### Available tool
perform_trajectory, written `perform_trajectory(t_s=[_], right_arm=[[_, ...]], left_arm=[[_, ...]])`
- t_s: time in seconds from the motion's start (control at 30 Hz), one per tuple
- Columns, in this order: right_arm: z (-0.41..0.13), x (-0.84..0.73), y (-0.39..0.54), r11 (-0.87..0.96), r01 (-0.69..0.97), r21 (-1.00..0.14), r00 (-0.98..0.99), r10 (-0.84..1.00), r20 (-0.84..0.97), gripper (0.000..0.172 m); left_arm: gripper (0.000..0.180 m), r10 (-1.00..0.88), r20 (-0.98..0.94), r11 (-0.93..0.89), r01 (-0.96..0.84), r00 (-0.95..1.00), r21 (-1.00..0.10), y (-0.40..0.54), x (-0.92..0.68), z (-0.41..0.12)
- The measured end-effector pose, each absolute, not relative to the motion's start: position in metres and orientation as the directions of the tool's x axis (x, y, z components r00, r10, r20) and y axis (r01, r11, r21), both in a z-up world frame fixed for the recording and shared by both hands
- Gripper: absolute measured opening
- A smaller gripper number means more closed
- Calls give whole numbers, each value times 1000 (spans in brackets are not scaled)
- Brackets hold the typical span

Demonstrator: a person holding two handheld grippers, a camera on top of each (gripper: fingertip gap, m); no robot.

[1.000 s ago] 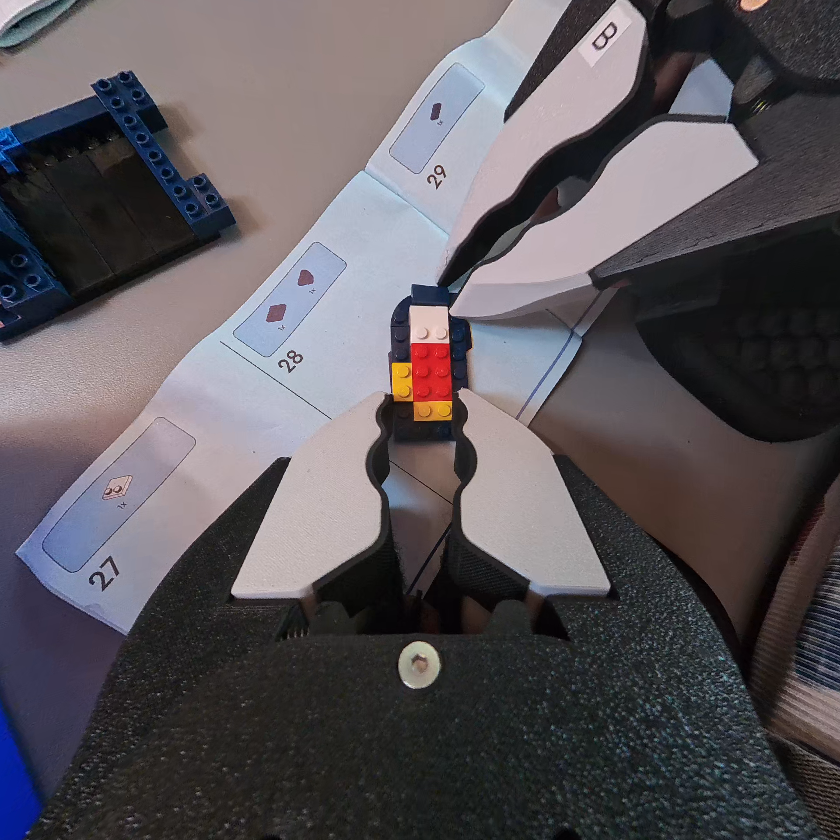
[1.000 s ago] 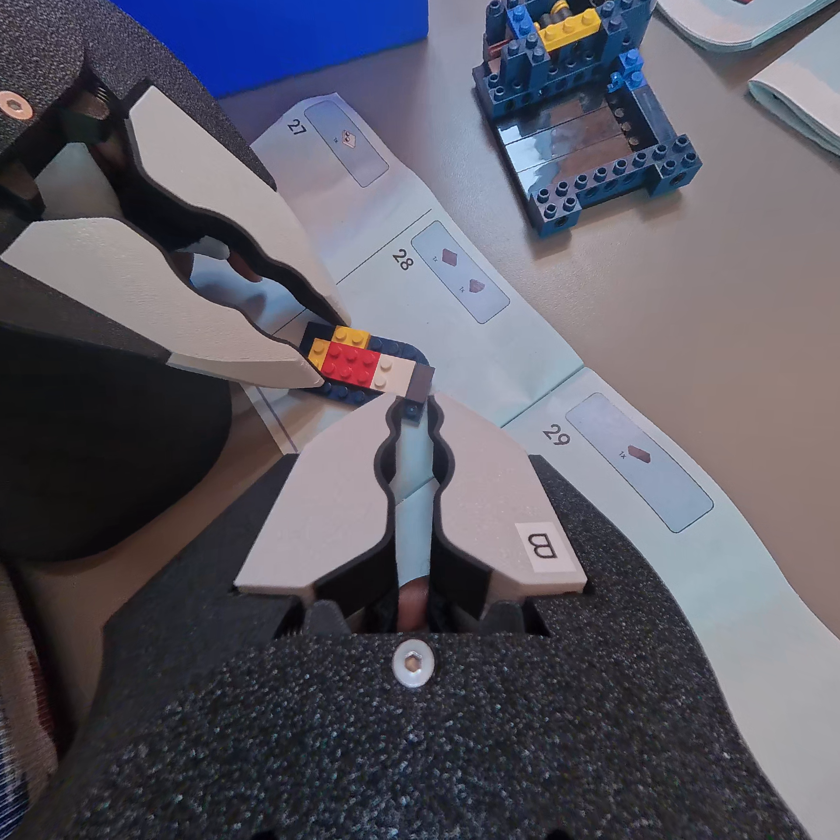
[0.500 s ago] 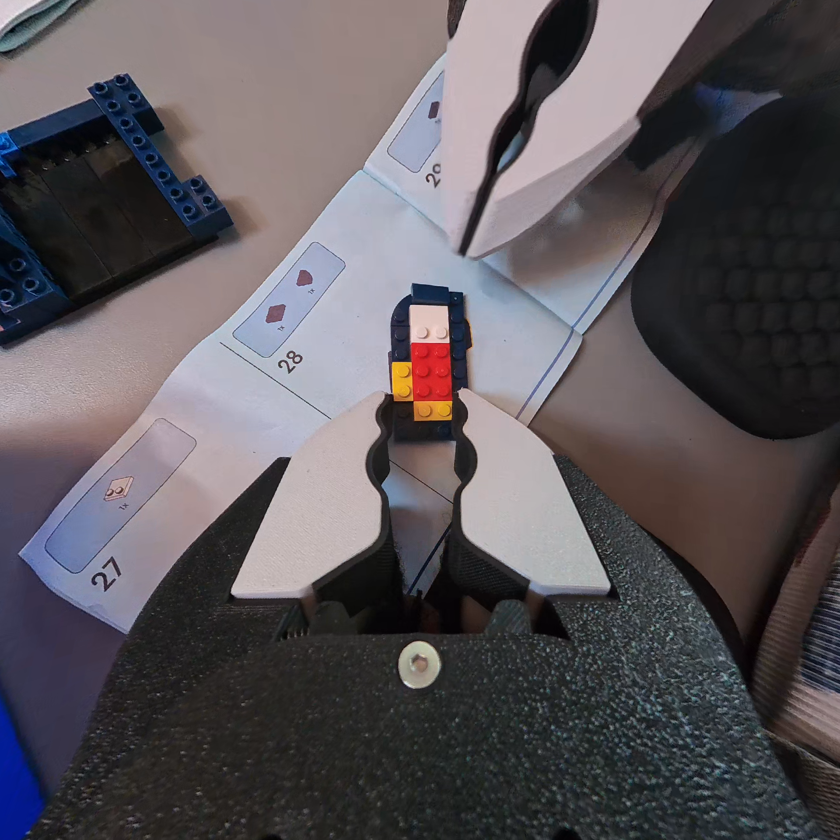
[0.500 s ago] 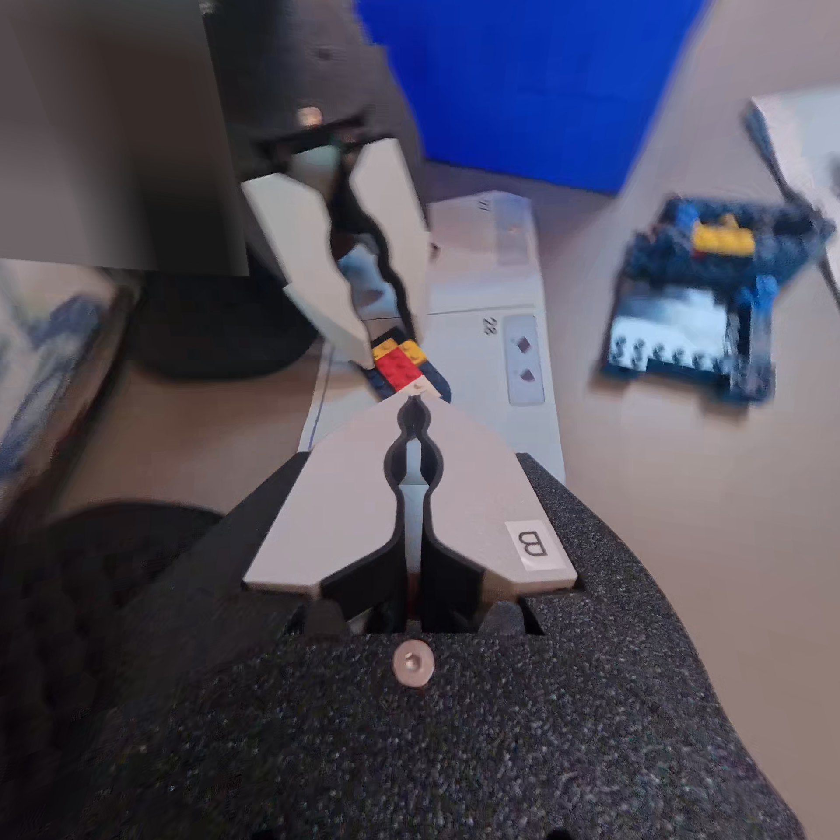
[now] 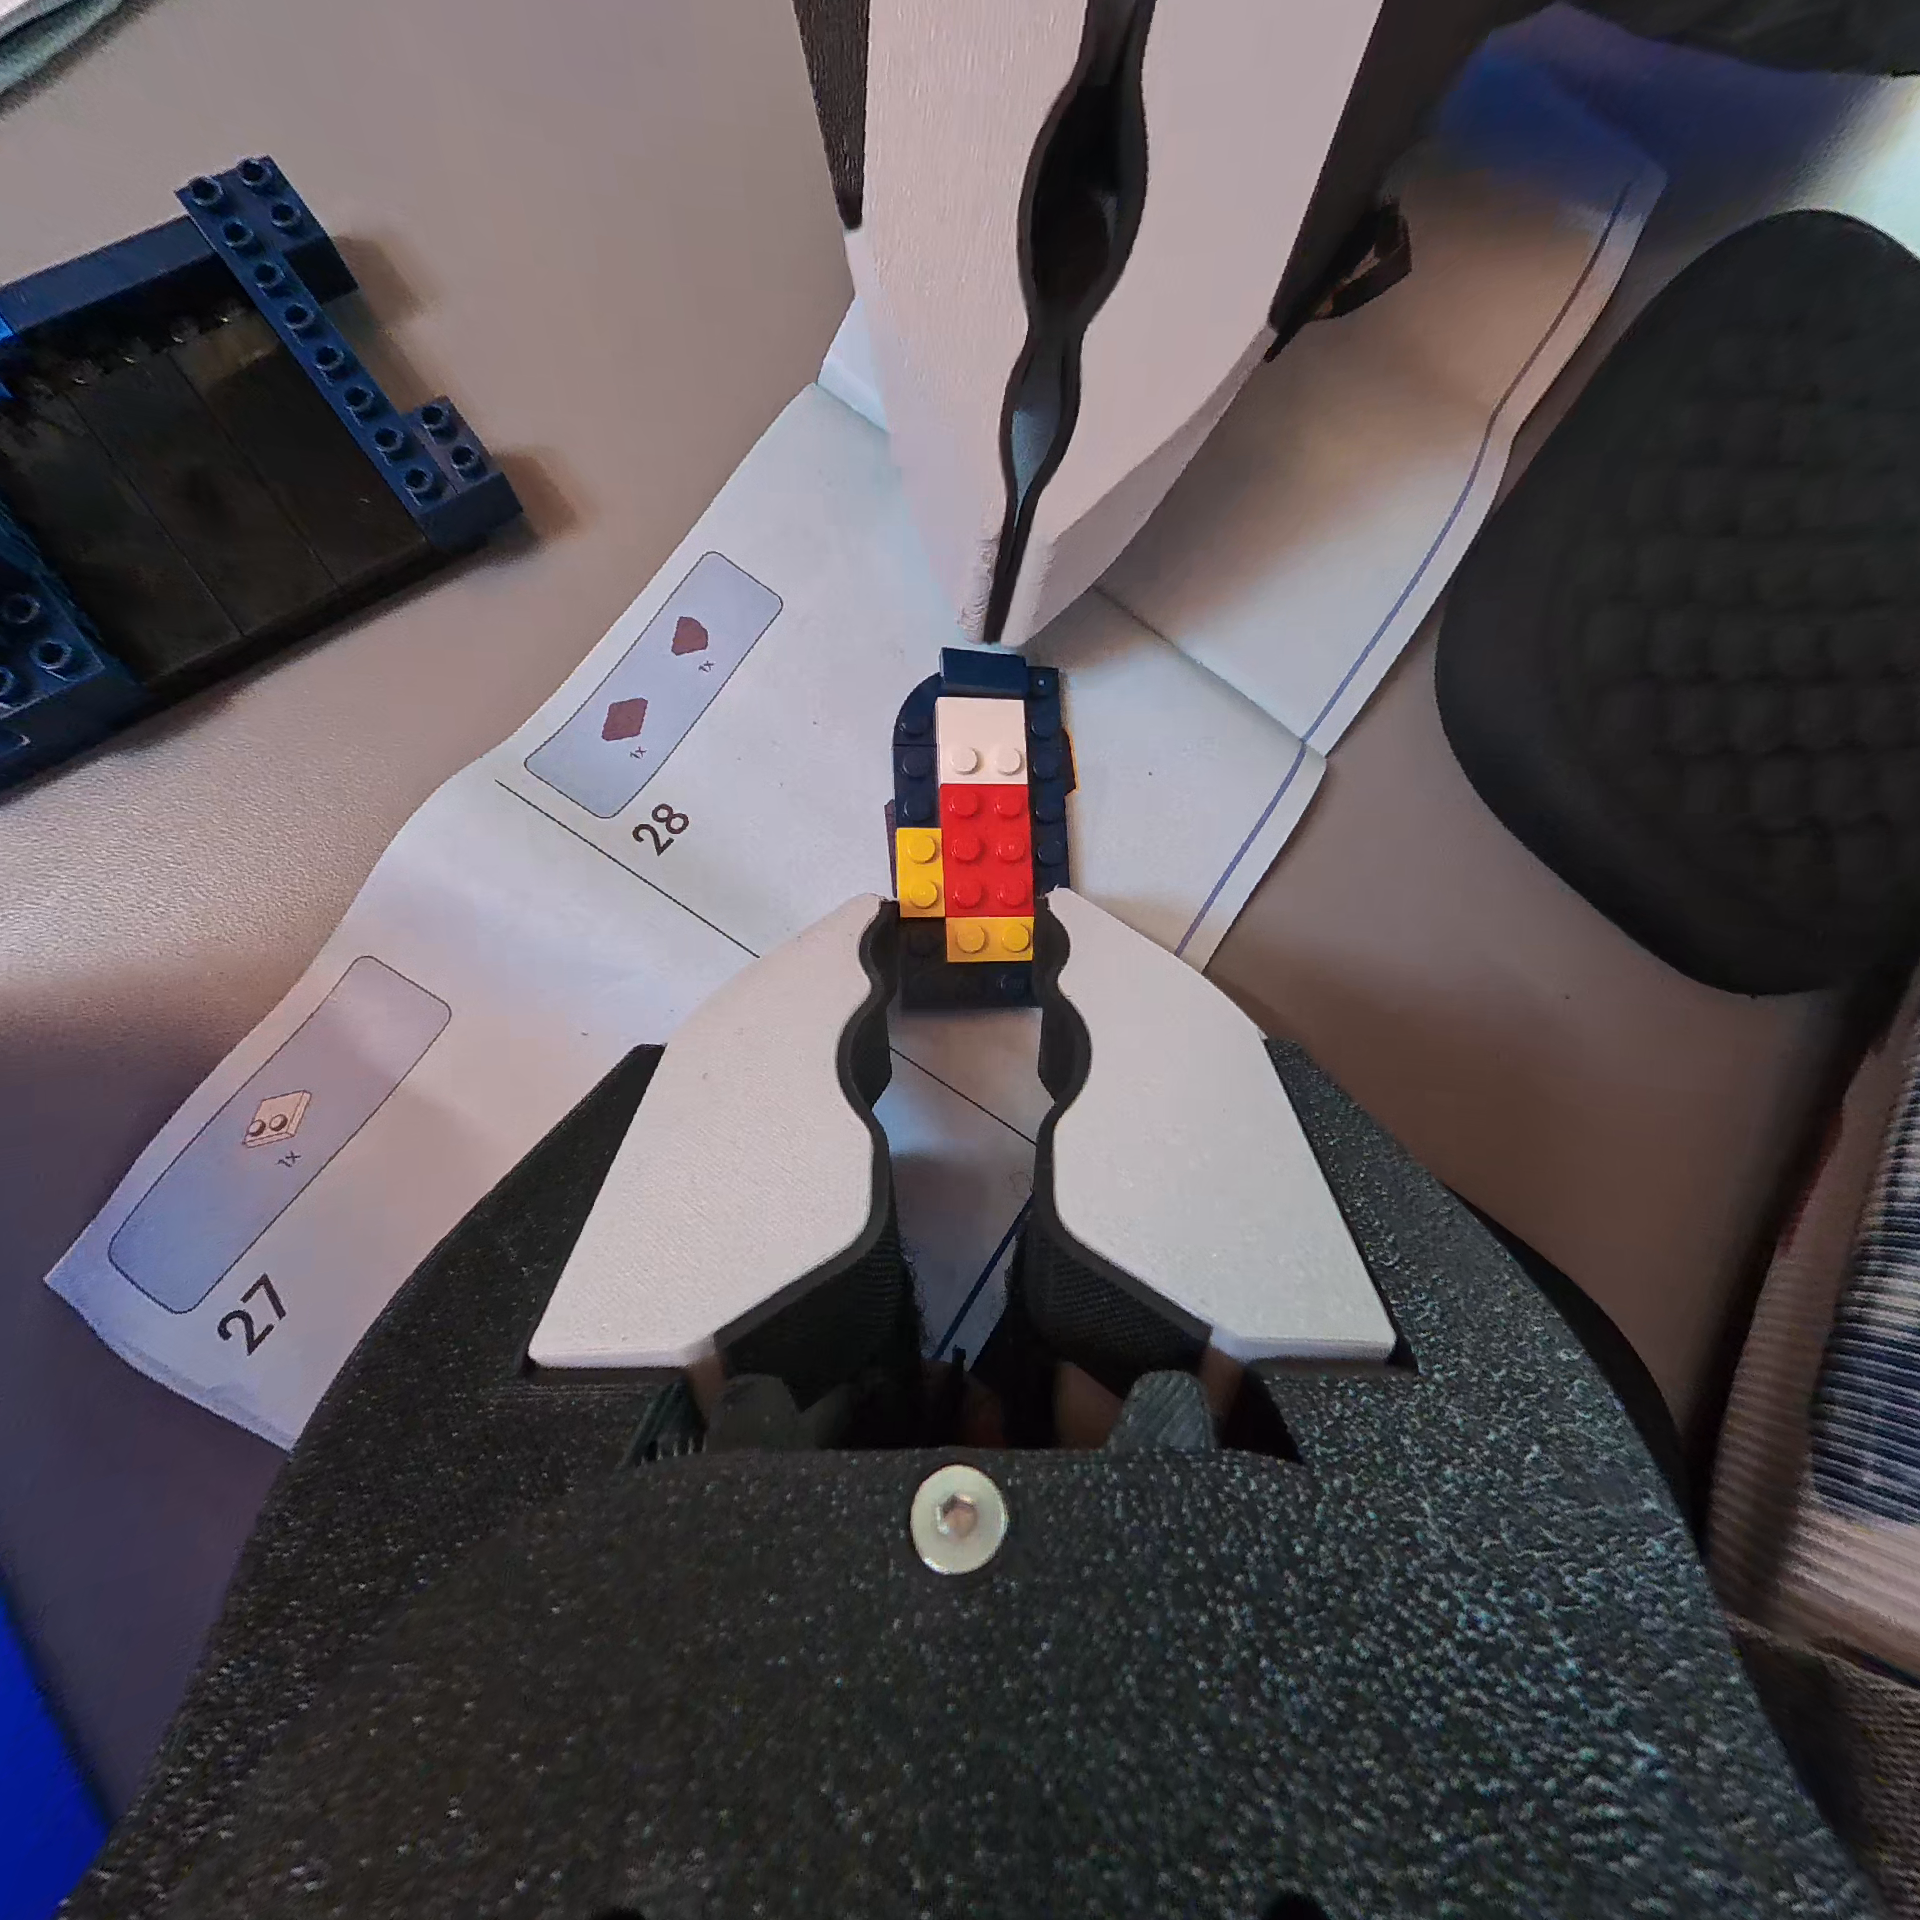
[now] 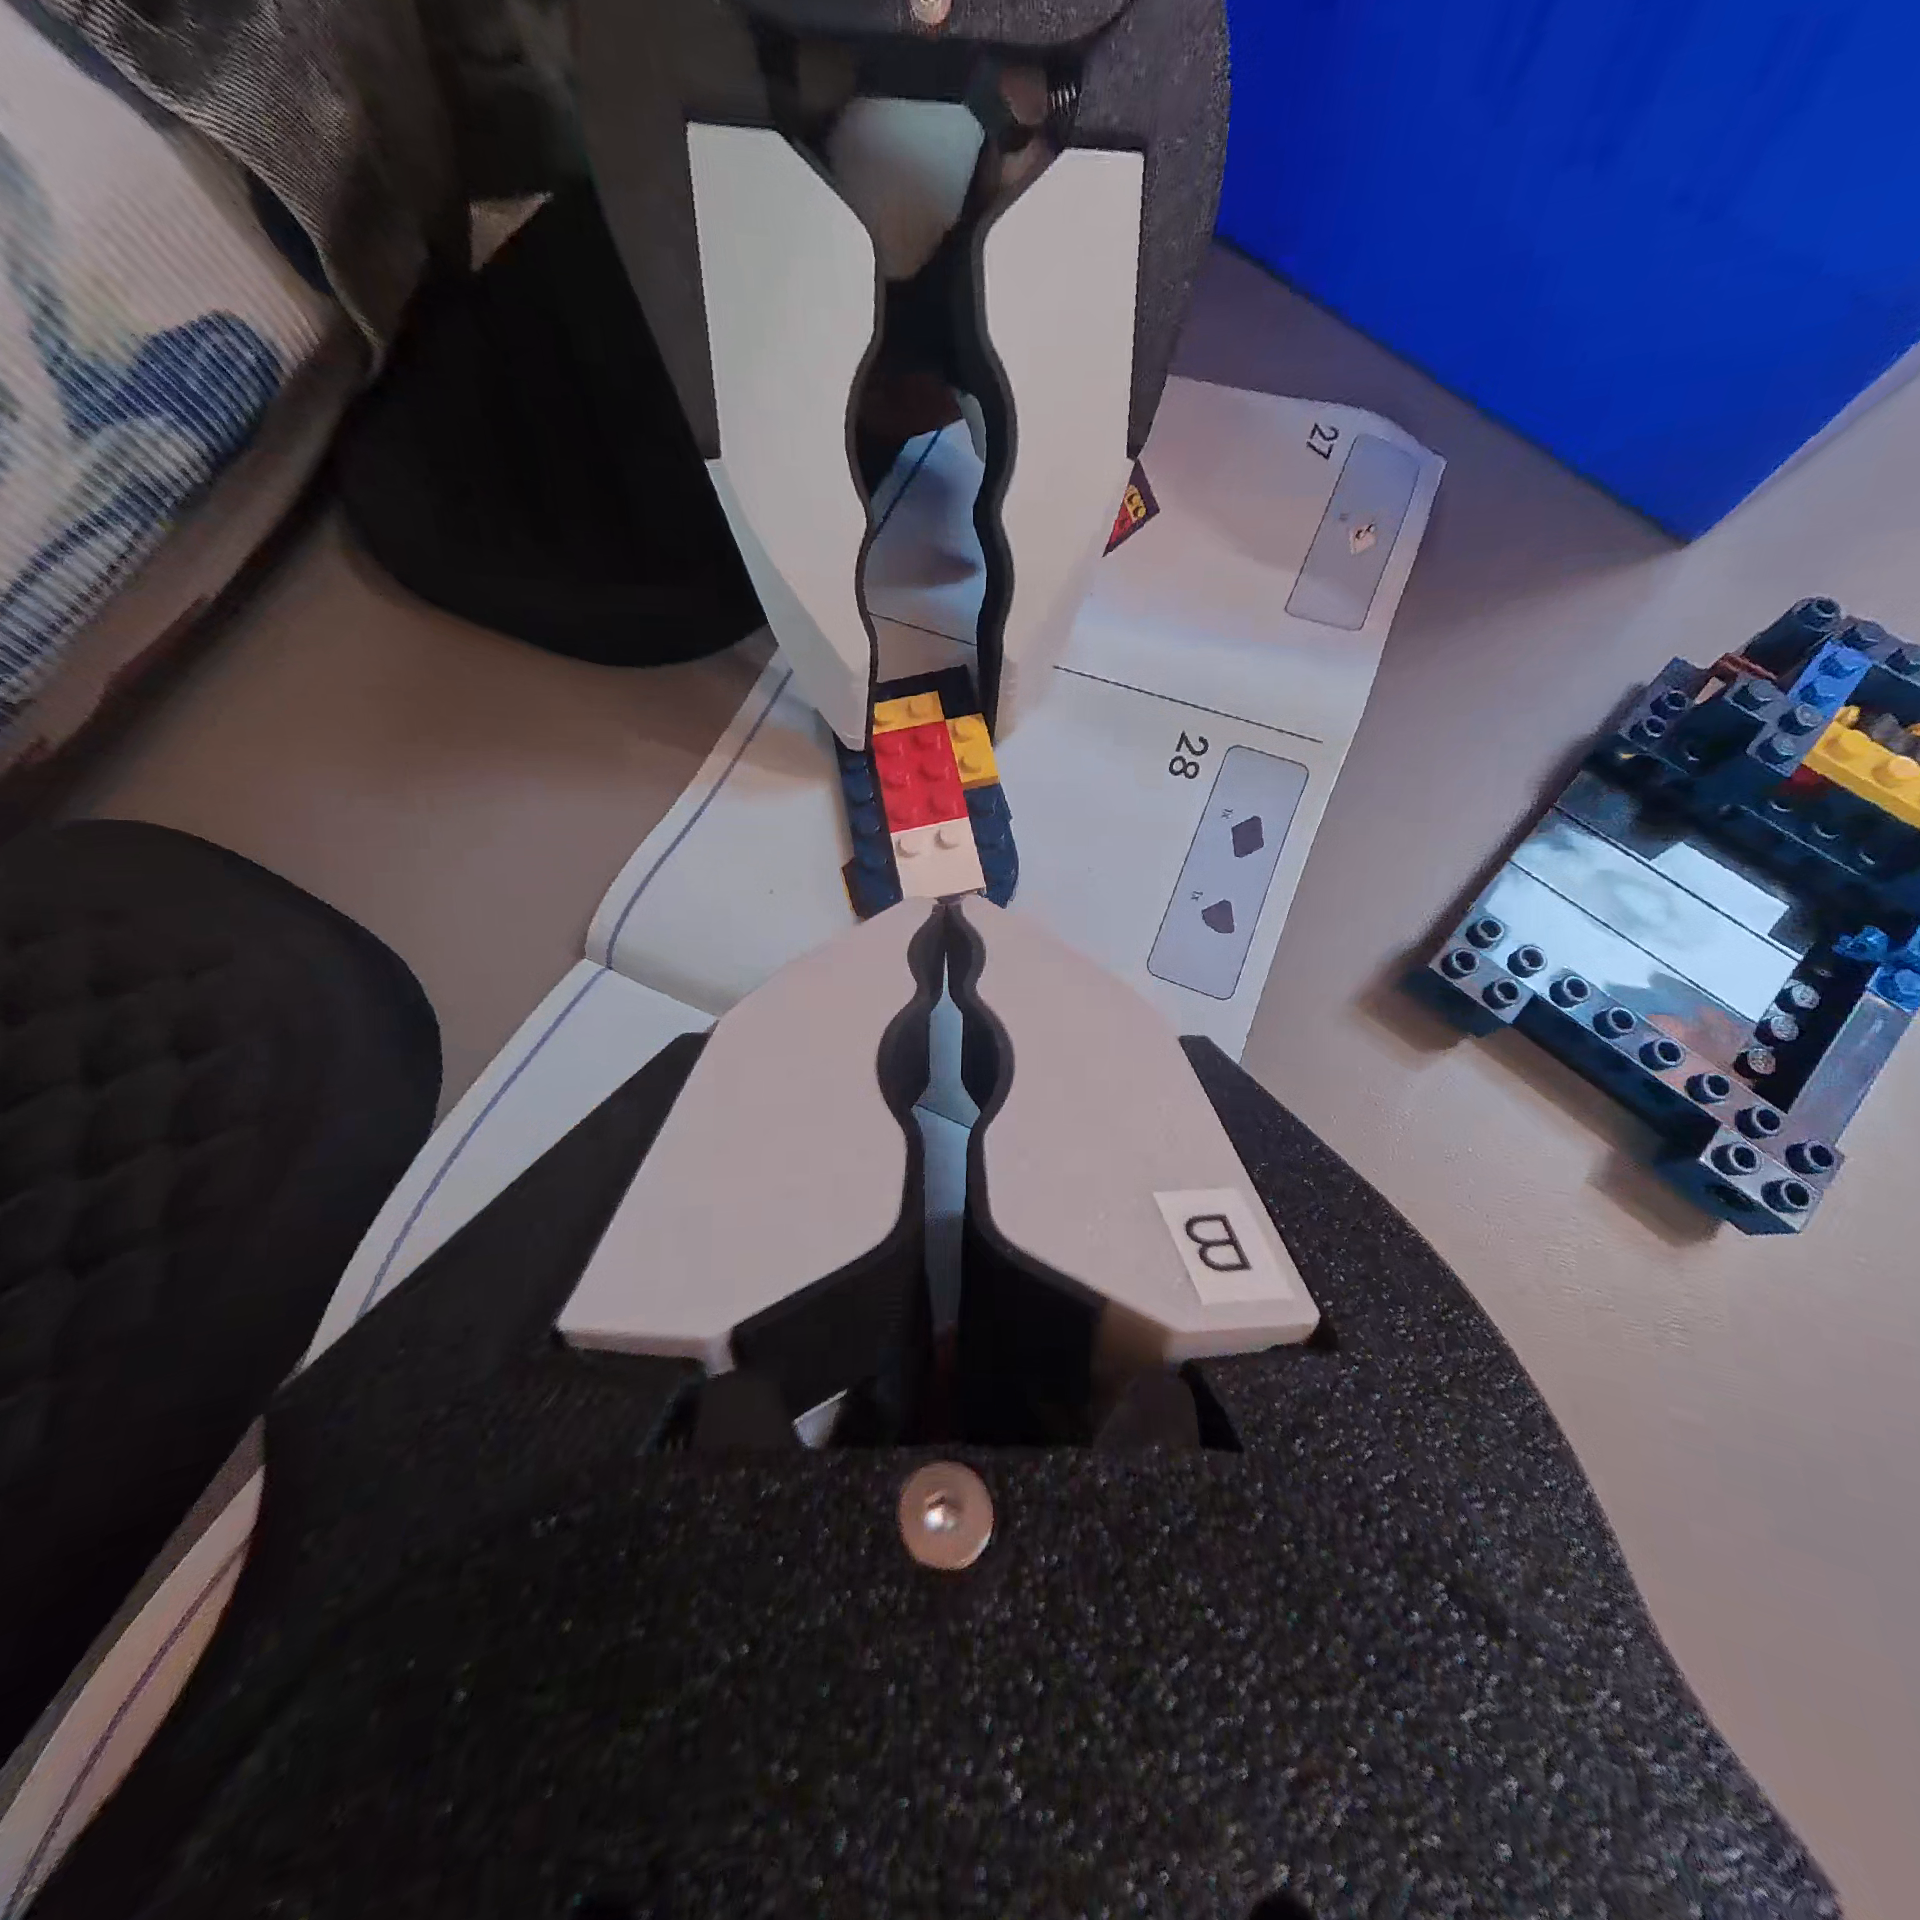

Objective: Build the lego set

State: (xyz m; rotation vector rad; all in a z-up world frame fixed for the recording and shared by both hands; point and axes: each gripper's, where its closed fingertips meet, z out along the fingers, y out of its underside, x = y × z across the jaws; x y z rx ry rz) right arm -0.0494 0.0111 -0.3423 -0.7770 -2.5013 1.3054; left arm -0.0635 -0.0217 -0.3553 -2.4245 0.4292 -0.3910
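A small flat build of toy bricks (image 5: 977,831) lies on a long strip of pale paper building steps (image 5: 436,997). It has a dark blue base, with a white brick, a red brick and two yellow bricks pressed on top.

The left gripper (image 5: 971,914) has its fingers (image 5: 1132,997) around the yellow end of the small build. They pinch its dark blue base from both sides, and it stays flat on the paper.

The right gripper (image 6: 943,914) is at the other end of the small build, by the white brick. Its fingers (image 6: 1049,1039) are pressed together with nothing between them. The tips sit right at a little dark blue piece (image 5: 982,665) on that end; if they touch it I cannot tell.

So the small build looks partly made: the bricks on it sit snug, but studs on the blue base are still bare.

Far from the small build, on the grey tabletop (image 6: 1455,1455), sits a big dark blue brick frame with a shiny black floor (image 6: 1662,977). The small build is not joined to it. A blue box (image 6: 1558,208) stands behind the paper.
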Motion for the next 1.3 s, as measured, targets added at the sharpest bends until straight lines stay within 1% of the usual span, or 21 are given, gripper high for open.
perform_trajectory(t_s=[0.17,0.43,0.53,0.67,0.8,0.93,0.97,1.03,1.13,1.2,1.23,1.3], right_arm=[[-348,-50,11,503,360,-785,-832,554,-27,0],[-349,-51,11,517,344,-783,-832,554,0,0],[-349,-52,9,540,313,-781,-830,555,51,0],[-350,-53,9,558,314,-768,-830,554,63,1],[-350,-53,9,619,278,-735,-835,533,133,1],[-351,-51,-7,640,274,-718,-846,516,137,1],[-352,-50,-7,670,273,-690,-851,503,152,1],[-351,-50,-7,596,317,-738,-841,536,72,1],[-344,-47,-8,543,258,-799,-841,533,91,0],[-311,-55,-3,371,176,-912,-793,602,92,0],[-300,-58,4,317,173,-933,-766,638,75,0],[-307,-57,13,378,239,-895,-759,648,71,0]], left_arm=[[24,-401,165,-742,-214,901,-636,-22,-63,-355],[24,-411,153,-739,-230,899,-633,-21,-63,-355],[24,-411,158,-740,-227,898,-633,-21,-63,-355],[24,-412,157,-739,-228,898,-634,-21,-64,-355],[24,-413,151,-737,-233,898,-634,-21,-64,-355],[24,-415,147,-737,-237,898,-633,-22,-64,-356],[24,-420,147,-735,-240,896,-634,-22,-64,-356],[24,-413,167,-737,-221,895,-639,-22,-64,-355],[24,-415,164,-733,-222,895,-643,-22,-64,-355],[24,-412,185,-737,-207,892,-643,-22,-64,-355],[24,-411,195,-740,-201,891,-642,-22,-64,-354],[24,-410,201,-740,-196,890,-643,-22,-64,-354]])
